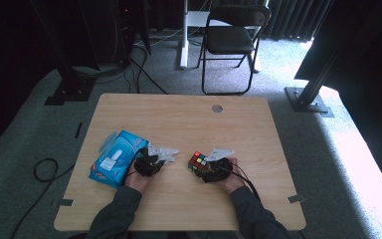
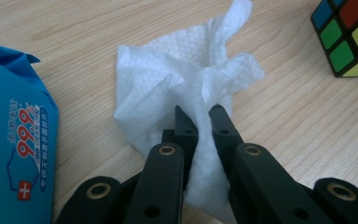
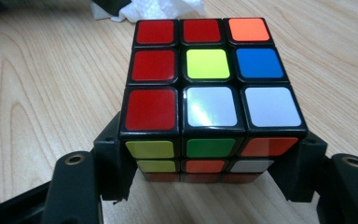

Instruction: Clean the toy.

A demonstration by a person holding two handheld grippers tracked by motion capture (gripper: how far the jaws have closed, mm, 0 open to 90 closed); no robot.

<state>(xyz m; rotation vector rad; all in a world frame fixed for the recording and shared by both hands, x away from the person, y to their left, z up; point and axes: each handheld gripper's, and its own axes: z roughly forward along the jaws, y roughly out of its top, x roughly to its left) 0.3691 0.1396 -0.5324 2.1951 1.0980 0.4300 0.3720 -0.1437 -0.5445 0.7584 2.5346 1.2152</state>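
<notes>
The left gripper [image 2: 200,114] is pinching a crumpled white wipe [image 2: 186,79], its jaws pressed together on a bunched fold while the rest of the sheet is lying on the table [image 2: 284,130] just beyond them. The right gripper [image 3: 209,168] is clamping a scrambled puzzle cube [image 3: 205,74] from both sides, low on its near face. In the high view the cube [image 1: 197,163] is sitting right of centre on the table, and the wipe [image 1: 163,152] is lying just left of it, beside the blue wipe pack [image 1: 115,158] at the left.

Judging from this, the step in hand is securing both things: cube held steady, wipe ready for cleaning it. The next move is probably calling for the left gripper to carry the wipe rightward onto a cube face and rub, while the right one is keeping the cube from sliding or twisting.

The cube's underside and far faces are hidden. The pack is being cut off at the left edge of the left gripper view, so its opening is hard to make out there. Whether the cube is resting on the table or lifted slightly is unclear
</notes>
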